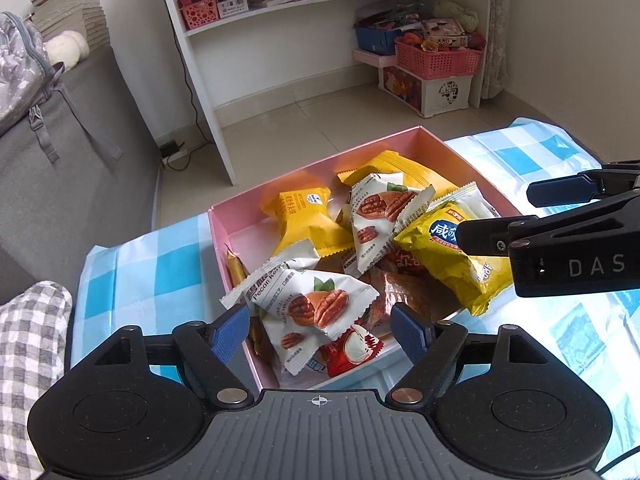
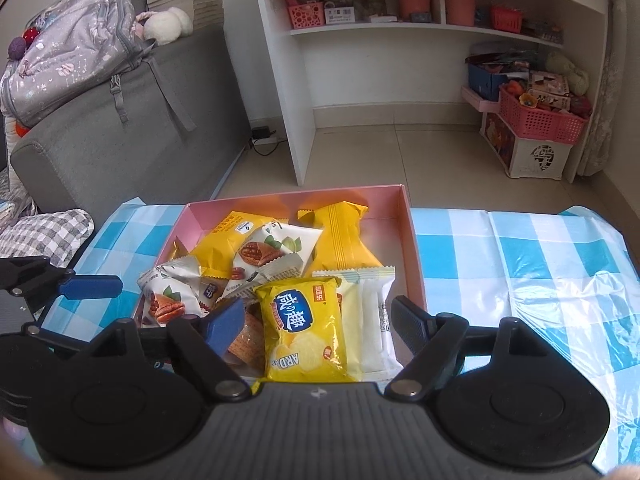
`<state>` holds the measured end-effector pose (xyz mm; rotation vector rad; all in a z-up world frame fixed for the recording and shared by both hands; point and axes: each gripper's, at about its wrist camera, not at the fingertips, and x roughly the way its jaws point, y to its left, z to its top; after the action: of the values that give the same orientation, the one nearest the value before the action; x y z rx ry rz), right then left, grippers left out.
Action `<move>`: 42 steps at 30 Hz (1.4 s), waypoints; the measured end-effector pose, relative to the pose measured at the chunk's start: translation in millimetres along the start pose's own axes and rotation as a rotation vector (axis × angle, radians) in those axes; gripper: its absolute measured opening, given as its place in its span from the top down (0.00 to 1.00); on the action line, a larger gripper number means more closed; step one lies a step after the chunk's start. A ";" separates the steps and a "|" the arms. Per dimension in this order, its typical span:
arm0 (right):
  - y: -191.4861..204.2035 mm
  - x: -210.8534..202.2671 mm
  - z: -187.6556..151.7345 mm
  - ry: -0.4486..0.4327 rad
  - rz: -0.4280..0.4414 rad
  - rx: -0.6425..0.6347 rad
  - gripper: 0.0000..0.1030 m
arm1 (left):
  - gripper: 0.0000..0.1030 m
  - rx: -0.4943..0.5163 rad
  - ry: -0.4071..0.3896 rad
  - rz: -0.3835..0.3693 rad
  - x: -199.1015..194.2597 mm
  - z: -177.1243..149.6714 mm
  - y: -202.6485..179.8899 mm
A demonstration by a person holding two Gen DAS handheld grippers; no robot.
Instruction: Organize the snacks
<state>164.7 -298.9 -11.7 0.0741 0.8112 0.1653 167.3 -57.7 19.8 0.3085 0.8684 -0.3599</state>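
Two grippers over one pink box, and both stand released with nothing pinched. My left gripper straddles a white pecan packet at the near end of the box, blue pads clear of the wrapper on either side. My right gripper hangs over a yellow chip bag, its jaws spread just as wide, the bag lying loose between them on top of the pile.

I judge the step in hand is letting go and backing off, so I want to lift each gripper straight up and away from the box before moving sideways; a sideways drag could catch a crimped edge and flick a packet over the low wall. The chip bag worries me most: it sits at the near rim and looks puffy and slippery.

Every snack I can see is inside the box, which rests on the blue-and-white checked cloth. Further back lie two more yellow wrappers and a second pecan packet, and a pale cream packet sits just beside the chip bag. It is all heaped rather than laid in rows, with reddish-brown wrappers half buried underneath
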 end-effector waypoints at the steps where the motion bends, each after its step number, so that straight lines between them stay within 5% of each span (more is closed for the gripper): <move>1: -1.7 -2.6 -0.9 0.000 -0.004 0.002 0.22 | 0.22 -0.009 -0.001 -0.002 -2.9 -1.6 0.1; 26: 5.3 -68.7 -63.2 0.055 -0.060 0.003 0.03 | 0.05 -0.340 0.019 0.046 -85.7 -94.7 2.4; 42: 24.2 -78.4 -90.4 0.081 -0.120 0.007 0.00 | 0.04 -0.355 0.061 0.163 -98.5 -128.3 -4.0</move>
<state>43.0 -288.6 -14.7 0.0251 0.8946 0.0528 19.6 8.4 18.6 0.0599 0.9420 -0.0415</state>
